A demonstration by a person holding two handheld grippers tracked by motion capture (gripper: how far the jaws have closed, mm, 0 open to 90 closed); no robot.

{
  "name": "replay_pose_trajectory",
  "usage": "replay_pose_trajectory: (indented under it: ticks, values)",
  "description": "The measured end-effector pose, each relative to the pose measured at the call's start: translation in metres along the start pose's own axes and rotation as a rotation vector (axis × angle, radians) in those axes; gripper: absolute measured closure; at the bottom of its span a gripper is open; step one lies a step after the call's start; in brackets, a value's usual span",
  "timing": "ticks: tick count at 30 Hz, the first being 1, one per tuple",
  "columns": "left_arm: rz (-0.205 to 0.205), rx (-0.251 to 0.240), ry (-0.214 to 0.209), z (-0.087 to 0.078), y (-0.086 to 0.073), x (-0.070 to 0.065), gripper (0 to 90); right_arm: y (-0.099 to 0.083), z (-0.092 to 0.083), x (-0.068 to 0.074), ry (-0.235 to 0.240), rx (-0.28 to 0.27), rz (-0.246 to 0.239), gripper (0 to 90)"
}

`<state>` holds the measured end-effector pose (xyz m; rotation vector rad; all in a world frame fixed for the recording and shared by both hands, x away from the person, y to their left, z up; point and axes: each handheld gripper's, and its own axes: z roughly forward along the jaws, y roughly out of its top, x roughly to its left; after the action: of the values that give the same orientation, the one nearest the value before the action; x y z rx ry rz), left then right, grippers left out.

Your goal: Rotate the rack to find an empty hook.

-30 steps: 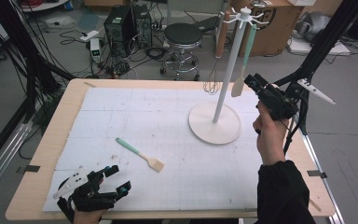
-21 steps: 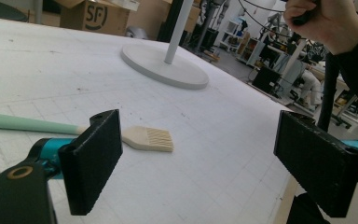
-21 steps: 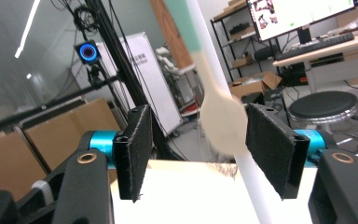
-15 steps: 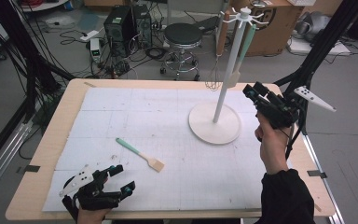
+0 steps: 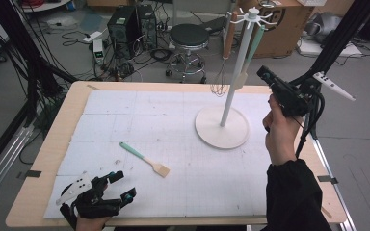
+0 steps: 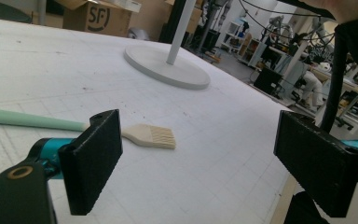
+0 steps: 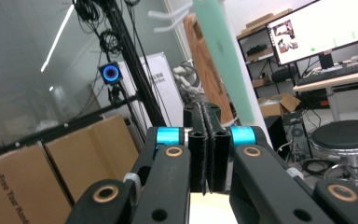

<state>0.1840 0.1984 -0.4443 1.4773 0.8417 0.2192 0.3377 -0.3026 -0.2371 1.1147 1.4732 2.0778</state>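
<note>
Jaws pressed together, empty, right gripper point(image 5: 270, 77) raised beside rack point(image 5: 231, 96); left gripper point(image 5: 120, 188) agape, low.

We hold our left gripper point(image 5: 120, 187) low with jaws wide apart; our raised right gripper point(image 5: 265, 73) has just closed, jaws pressed together, empty.

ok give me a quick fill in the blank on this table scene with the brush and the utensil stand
1. The brush with the mint green handle lies flat on the ____ mat.
2. The jaws of the left hand-held gripper stand ____, nothing between them.
3. The jaws of the right hand-held gripper are pressed ____.
4. The stand rests on a ____ base.

Missing words: white; open; shut; round
</note>
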Motion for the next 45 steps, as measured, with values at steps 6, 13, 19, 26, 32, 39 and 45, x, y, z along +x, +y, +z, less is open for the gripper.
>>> replay_pose_trajectory:
  ticks: [6, 13, 19, 26, 32, 39, 45]
  values:
    - [-0.005, -0.009, 0.020, -0.008, -0.001, 0.000, 15.8, 0.012, 0.004, -0.004, -0.001, -0.040, 0.032, 89.6]
    - [-0.008, -0.017, 0.040, -0.016, -0.002, 0.001, 15.8, 0.032, 0.011, -0.006, 0.004, -0.081, 0.040, 89.8]
    - [-0.008, -0.017, 0.044, -0.019, -0.003, 0.002, 15.8, 0.044, 0.020, -0.008, 0.004, -0.101, 0.055, 89.8]
    - [-0.014, -0.027, 0.051, -0.026, -0.004, 0.002, 15.9, 0.053, 0.029, -0.004, -0.001, -0.095, 0.054, 89.9]
    - [-0.012, -0.030, 0.060, -0.031, -0.004, 0.001, 15.8, 0.054, 0.038, -0.001, 0.002, -0.106, 0.061, 89.9]
    - [-0.016, -0.036, 0.068, -0.033, -0.005, 0.002, 15.8, 0.055, 0.046, 0.002, 0.009, -0.103, 0.060, 89.9]
    - [-0.015, -0.034, 0.062, -0.033, -0.004, 0.003, 15.9, 0.051, 0.053, 0.009, 0.022, -0.084, 0.054, 89.9]
